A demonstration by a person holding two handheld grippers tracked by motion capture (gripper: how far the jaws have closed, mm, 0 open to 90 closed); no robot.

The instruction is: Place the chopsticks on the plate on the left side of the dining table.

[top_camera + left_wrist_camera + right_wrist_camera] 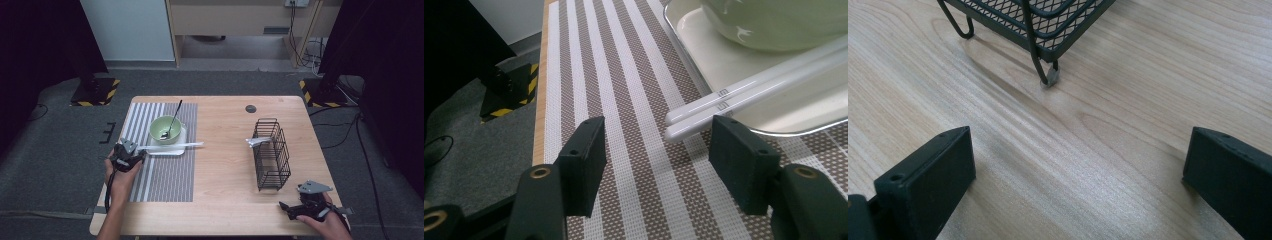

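Left hand-held gripper (659, 150): one, above the striped placemat at the desk's left edge; jaws stand apart with nothing between them, pads clear of the chopstick ends.
Chopsticks (744, 97): two, white, lying side by side; their far parts rest across the tray, their near ends jut past its rim over the placemat, just ahead of the left jaws.
Tray (694, 45): one, white and shallow, on the placemat; it carries the bowl.
Bowl (162, 127): one, pale green, upright on the tray.
Spoon (173, 120): one, dark, its head in the bowl, its handle leaning out over the far rim.
Placemat (165, 175): one, brown and white stripes, on the left half of the desk.
Right hand-held gripper (1078, 185): one, near the desk's front right corner; jaws wide, bare wood between them.
Wire rack (271, 155): one, black mesh, on the right half of the desk, just beyond the right jaws; a white utensil (257, 141) sticks out of its far end.
Desk (225, 125): one, light wood.
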